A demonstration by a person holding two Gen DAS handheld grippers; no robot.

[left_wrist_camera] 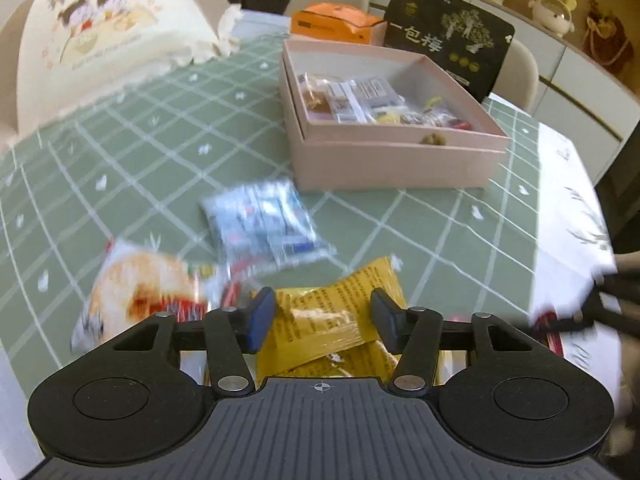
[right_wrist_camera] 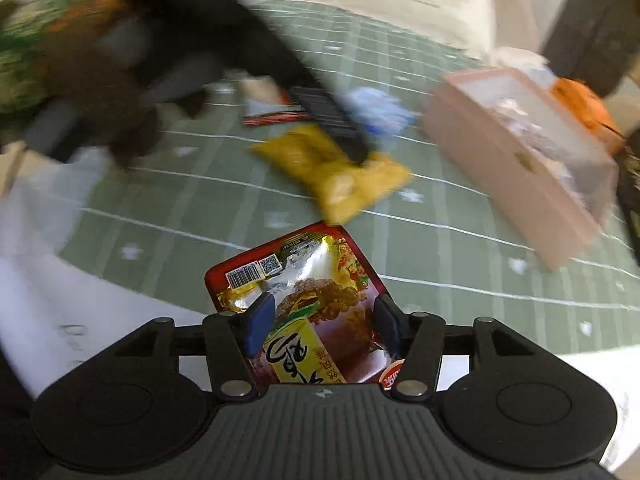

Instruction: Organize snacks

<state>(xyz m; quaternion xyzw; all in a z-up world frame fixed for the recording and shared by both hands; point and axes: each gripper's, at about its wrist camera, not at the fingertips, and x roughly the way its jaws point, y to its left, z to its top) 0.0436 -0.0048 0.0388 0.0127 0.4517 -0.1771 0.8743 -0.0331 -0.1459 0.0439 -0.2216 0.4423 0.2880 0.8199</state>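
Left gripper (left_wrist_camera: 323, 316) jaws were apart around the yellow snack packet (left_wrist_camera: 340, 320), near side of the green checked tablecloth (left_wrist_camera: 160, 128). Right gripper (right_wrist_camera: 323, 320) clamped the red snack packet (right_wrist_camera: 308, 296). Pink box (left_wrist_camera: 396, 152) sat far right, snacks inside.

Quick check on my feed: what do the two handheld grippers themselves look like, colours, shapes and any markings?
Both match. The left gripper and right gripper have black linkage arms with silver pivot pins, two round black discs at the sides, and a grey ribbed centre plate with a small crosshair mark. Each has blue-padded fingertips. No cables or sleeves are visible.
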